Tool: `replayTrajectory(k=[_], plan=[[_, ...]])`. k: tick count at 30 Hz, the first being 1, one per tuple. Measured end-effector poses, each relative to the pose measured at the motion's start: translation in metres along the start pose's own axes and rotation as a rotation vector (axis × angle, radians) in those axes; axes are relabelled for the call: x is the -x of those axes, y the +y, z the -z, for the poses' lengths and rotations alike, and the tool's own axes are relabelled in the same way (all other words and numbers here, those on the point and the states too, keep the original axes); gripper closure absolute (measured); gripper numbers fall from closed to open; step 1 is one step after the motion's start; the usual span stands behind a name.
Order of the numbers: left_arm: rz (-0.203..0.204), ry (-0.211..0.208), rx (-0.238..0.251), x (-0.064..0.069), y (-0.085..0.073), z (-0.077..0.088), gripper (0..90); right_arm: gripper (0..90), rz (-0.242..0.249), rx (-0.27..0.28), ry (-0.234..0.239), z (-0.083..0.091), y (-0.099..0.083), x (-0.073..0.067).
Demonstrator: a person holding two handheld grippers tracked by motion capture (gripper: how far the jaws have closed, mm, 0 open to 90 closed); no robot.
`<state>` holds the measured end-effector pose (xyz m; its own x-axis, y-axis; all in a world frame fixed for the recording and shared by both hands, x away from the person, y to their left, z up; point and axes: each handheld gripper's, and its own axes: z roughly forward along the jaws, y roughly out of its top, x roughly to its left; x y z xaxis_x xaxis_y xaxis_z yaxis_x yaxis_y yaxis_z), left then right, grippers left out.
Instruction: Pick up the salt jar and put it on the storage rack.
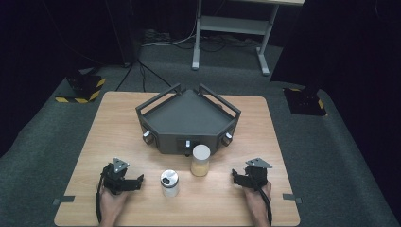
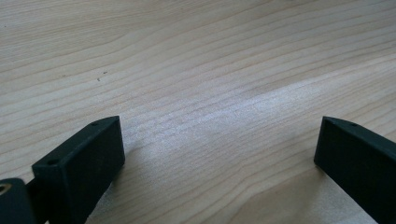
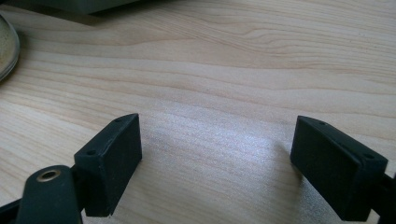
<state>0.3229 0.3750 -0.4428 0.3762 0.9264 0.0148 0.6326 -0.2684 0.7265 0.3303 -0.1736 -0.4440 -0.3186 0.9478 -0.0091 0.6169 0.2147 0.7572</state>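
Jar (image 1: 200, 160): rigid, smooth, likely light (fragile if glass); grip mid-body, at 12 o'clock of shaker (image 1: 169, 183).
Left hand-held gripper (image 1: 135, 182): jaws wide, empty.
Right hand-held gripper (image 1: 235, 177): jaws wide, empty.

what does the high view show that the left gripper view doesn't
High view alone: the dark tray, the white-lidded jar, the metal-lidded shaker, the right gripper and both hands. Left gripper view alone: a close look between the left gripper jaws, standing open over bare wood. Both share the wooden table and the left gripper.
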Motion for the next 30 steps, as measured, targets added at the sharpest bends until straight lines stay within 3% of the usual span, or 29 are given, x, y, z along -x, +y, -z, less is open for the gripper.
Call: replayTrajectory(k=[11,23,30], plan=[[0.004,-0.003,-0.004,-0.0002,0.0009,-0.0003,1.2,15.7,0.002,-0.001,0.001,-0.0002,0.0002,0.0003],[-0.012,-0.018,-0.005,-0.0039,0.0008,-0.0001,0.4,5.1,-0.003,-0.024,-0.005,-0.0022,0.0045,-0.0006],[-0.025,-0.046,-0.024,-0.0086,0.0048,0.0017,0.5,4.1,-0.002,-0.028,-0.008,-0.0027,0.0052,-0.0011]])
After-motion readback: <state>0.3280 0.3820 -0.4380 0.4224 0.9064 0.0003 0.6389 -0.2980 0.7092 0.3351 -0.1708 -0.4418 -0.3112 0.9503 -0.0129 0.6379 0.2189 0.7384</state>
